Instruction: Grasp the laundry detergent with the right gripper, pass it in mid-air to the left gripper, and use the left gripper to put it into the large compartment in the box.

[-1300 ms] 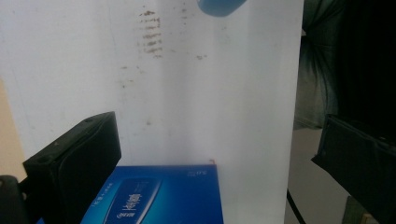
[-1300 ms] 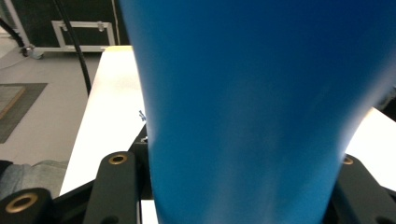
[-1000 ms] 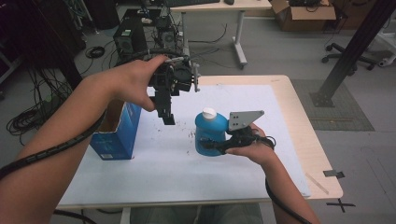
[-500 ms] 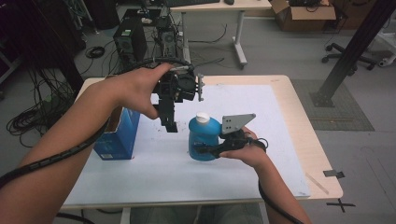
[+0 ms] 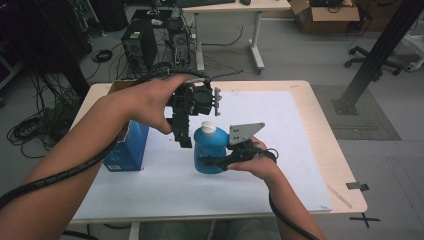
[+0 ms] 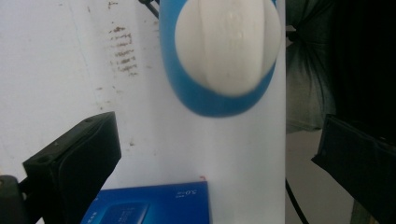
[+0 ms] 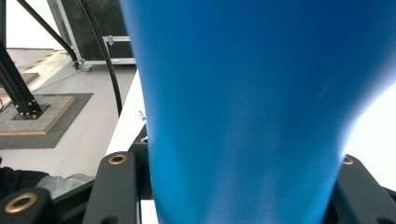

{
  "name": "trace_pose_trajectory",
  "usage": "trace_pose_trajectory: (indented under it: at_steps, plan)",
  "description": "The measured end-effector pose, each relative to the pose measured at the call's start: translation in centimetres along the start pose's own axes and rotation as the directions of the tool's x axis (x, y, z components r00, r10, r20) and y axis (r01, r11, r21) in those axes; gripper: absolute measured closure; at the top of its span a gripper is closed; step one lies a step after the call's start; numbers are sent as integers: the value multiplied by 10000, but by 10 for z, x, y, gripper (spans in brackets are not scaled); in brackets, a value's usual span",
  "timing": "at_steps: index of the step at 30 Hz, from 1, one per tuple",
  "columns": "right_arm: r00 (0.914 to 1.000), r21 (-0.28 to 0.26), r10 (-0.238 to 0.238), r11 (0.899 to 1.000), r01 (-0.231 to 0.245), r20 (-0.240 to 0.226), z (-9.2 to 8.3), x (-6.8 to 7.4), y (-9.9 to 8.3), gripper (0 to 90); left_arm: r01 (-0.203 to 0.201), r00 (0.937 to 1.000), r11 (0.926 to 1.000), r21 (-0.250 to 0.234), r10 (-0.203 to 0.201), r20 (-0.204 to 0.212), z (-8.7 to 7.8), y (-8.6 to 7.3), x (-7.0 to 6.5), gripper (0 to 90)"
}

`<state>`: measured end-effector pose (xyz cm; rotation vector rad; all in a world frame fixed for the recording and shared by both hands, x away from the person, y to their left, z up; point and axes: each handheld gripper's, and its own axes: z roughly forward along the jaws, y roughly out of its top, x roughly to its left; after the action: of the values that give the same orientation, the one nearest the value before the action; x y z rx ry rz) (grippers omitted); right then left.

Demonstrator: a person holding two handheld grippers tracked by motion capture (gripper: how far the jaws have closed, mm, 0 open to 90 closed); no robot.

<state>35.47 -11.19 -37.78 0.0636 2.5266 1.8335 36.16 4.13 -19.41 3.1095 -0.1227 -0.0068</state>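
Between right gripper (image 5: 220, 161) fingers, clamped blue bottle (image 5: 210, 152); left gripper (image 5: 184, 134) fingers spread.

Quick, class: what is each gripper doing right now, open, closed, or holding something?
Left gripper: open, hovering beside the round blue plastic bottle with a white cap, holding nothing.
Right gripper: closed on that bottle's body.

The bottle (image 5: 210, 152) was bright blue with a white cap (image 5: 208, 127). The box (image 5: 125, 150) beside it was darker blue with pale print. Both grippers, left (image 5: 184, 137) and right (image 5: 220, 161), were black; the right carried a grey plate (image 5: 243, 133). The table (image 5: 330, 150) was light wood under a white sheet (image 5: 280, 145), which bore brownish smudges (image 6: 122, 51).
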Motion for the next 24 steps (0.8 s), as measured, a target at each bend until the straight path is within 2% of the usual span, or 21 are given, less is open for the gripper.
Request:
trace_pose_trajectory:
  at_steps: [9, 21, 24]
  plan:
    - [10000, -5, -47, 10000, 46, -67, 9, 0, 5, 462, -191, 9998, 9997, 137, 191, 39, 8, 9, -4, 2]
    - [9998, 37, -48, 10000, 49, -203, 18, 1, 7, 462, -220, 9997, 9997, -67, 220, -47, 13, 12, -8, 2]
    - [9998, 53, -75, 10000, 76, -200, 20, 1, 8, 462, -301, 9995, 9995, 10, 301, -24, 16, 13, -8, 1]
